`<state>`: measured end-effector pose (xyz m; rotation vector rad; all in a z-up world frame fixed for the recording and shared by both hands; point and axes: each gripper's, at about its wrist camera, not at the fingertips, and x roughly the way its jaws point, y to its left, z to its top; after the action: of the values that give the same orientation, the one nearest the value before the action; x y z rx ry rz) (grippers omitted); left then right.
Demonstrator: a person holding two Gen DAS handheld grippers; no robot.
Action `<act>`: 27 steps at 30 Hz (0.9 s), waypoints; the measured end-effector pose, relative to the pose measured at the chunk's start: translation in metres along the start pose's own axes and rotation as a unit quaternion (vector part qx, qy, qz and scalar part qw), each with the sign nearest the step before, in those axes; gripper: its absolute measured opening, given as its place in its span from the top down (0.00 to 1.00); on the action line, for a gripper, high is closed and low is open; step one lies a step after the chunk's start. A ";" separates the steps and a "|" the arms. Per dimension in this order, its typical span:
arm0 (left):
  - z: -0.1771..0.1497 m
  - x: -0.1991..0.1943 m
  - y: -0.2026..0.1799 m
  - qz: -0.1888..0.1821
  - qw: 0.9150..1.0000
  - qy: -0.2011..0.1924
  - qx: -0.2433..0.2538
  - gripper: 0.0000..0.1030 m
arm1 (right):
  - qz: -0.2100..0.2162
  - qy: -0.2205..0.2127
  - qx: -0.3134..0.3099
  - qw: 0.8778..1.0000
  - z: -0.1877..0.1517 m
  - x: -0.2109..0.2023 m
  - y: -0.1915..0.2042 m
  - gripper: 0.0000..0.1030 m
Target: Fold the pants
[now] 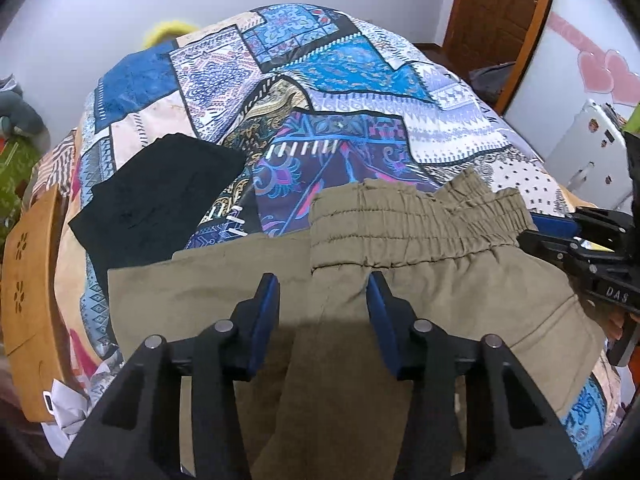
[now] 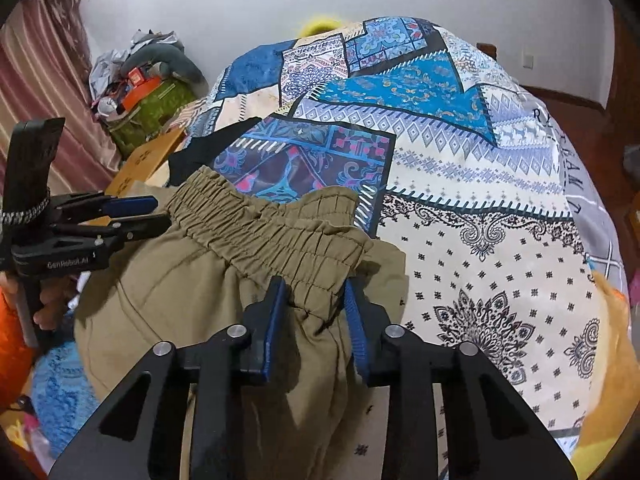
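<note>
Olive-green pants (image 1: 448,284) lie on the patchwork bedcover (image 1: 320,80), their gathered elastic waistband (image 1: 400,216) towards the far side. My left gripper (image 1: 323,294) hovers just below the waistband near its left end. Its blue pads stand apart with flat cloth between them, so it is open. My right gripper (image 2: 315,294) sits at the waistband's (image 2: 260,236) right end, its pads close together on bunched cloth, shut on it. Each gripper also shows in the other's view: the right gripper (image 1: 536,232) at the right edge, the left gripper (image 2: 160,214) at the left edge.
A black garment (image 1: 160,200) lies folded on the bedcover left of the pants. A light wooden board (image 1: 32,300) stands at the bed's left edge. Bags and clutter (image 2: 148,80) pile up by the curtain. A wooden door (image 1: 500,20) is at the far right.
</note>
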<state>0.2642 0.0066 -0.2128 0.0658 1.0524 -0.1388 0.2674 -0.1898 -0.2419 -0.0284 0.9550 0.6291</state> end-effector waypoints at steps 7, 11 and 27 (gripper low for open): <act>-0.002 -0.006 0.005 0.008 1.000 -0.001 -0.001 0.49 | -0.023 0.009 -0.022 0.999 0.004 0.002 0.003 0.77; -0.005 -0.026 0.022 -0.006 1.000 0.000 -0.026 0.46 | -0.028 0.012 -0.020 0.999 0.007 -0.013 0.005 0.77; -0.051 -0.038 0.105 0.031 0.991 0.015 -0.127 0.23 | -0.031 -0.009 0.052 0.998 -0.011 -0.040 -0.003 0.26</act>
<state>0.2170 0.1202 -0.2062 -0.1292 1.0901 0.0536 0.2441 -0.2145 -0.2186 0.0403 0.9647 0.5198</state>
